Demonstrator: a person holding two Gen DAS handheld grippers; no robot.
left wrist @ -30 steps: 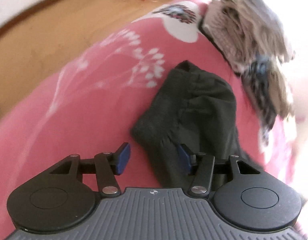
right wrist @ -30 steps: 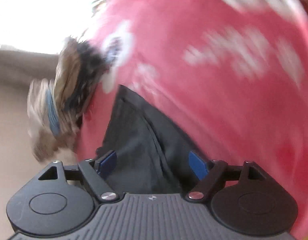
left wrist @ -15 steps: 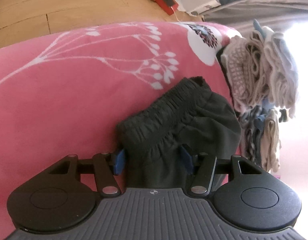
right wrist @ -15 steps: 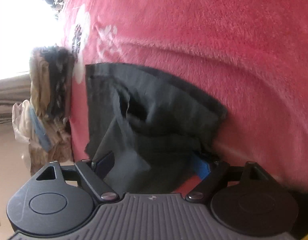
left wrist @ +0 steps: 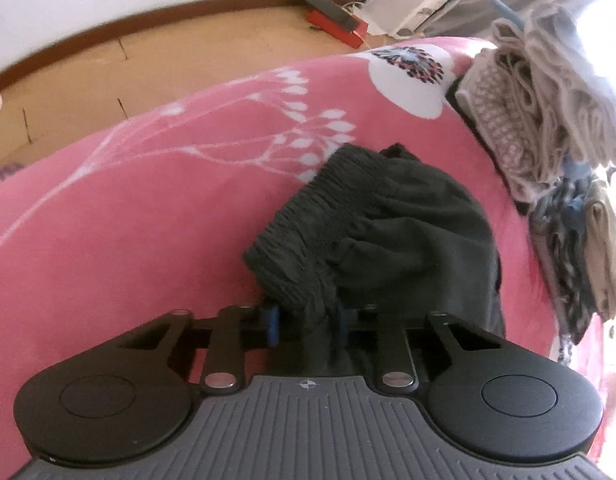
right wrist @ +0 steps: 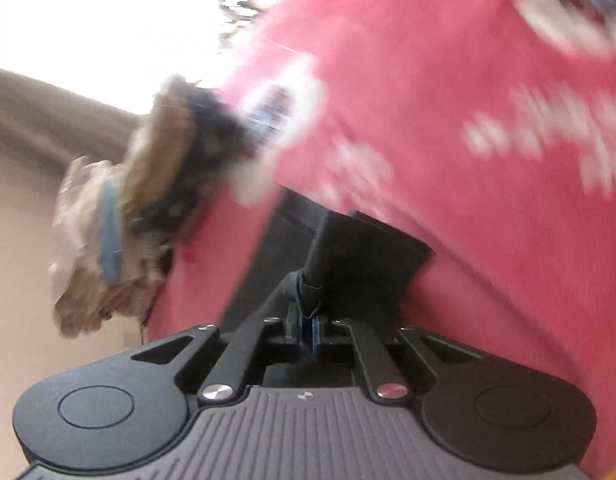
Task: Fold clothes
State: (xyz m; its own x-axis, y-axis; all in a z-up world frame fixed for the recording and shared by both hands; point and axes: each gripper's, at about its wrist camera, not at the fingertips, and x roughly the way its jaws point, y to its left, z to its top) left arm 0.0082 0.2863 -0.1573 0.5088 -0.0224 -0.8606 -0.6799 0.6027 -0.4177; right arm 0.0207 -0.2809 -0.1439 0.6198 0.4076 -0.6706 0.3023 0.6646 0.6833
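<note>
Your left wrist view is sharp and evenly daylit, blown out at its upper right corner; your right wrist view is smeared with motion blur, its upper left glaring white, both edges fisheye-bent

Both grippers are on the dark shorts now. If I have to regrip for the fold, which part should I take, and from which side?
Take the dark shorts by the gathered elastic waistband, probably from its open end nearest the left gripper. That ribbed band is thick, bunched and raised off the pink blanket, so fingers can close around it. The right gripper pinches a thin edge.
</note>
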